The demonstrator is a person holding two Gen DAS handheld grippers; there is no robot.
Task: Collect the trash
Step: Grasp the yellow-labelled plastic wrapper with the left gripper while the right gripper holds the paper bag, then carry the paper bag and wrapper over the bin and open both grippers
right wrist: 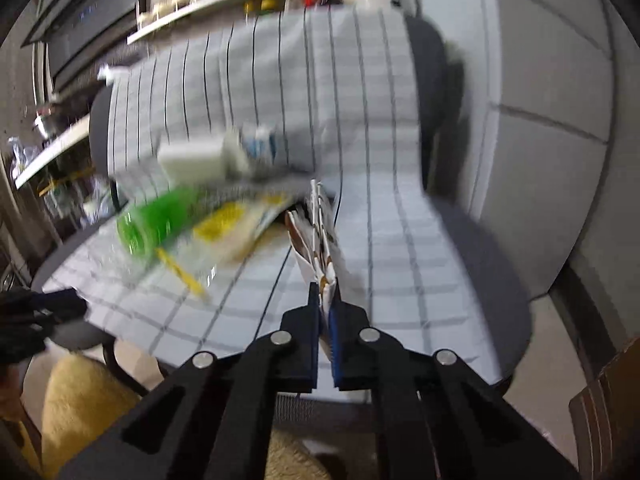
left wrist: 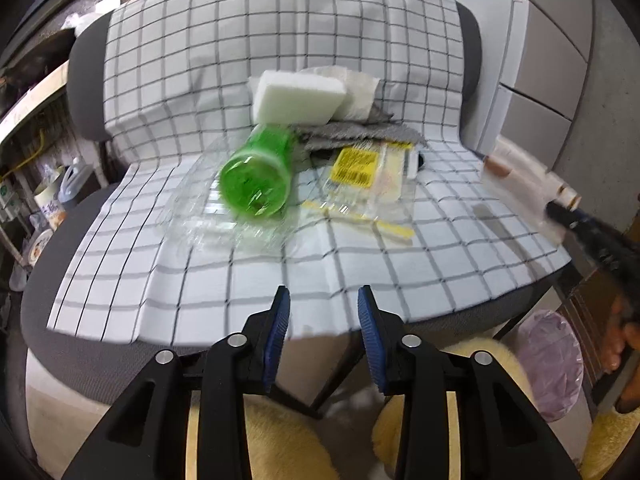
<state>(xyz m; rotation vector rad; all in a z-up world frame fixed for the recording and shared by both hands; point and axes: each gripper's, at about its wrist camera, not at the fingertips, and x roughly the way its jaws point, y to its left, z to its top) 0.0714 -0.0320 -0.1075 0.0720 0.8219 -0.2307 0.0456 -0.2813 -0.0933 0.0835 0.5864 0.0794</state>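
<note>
Presently, right hand-held gripper (right wrist: 326,300) clamps a crumpled wrapper (right wrist: 318,236) at frame centre; left hand-held gripper (left wrist: 323,300) stands half-open, empty. Green bottle (left wrist: 258,176) lies on the checked cloth (left wrist: 200,264) covering the chair (left wrist: 88,88); lined bin (left wrist: 554,364) lower right.

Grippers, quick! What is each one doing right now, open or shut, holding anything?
Left gripper: open, holding nothing, above the checked cloth.
Right gripper: shut on a crumpled white wrapper.

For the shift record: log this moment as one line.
right hand-held gripper: shut on white wrapper | left hand-held gripper: open, empty | green bottle: lying on checked cloth
</note>
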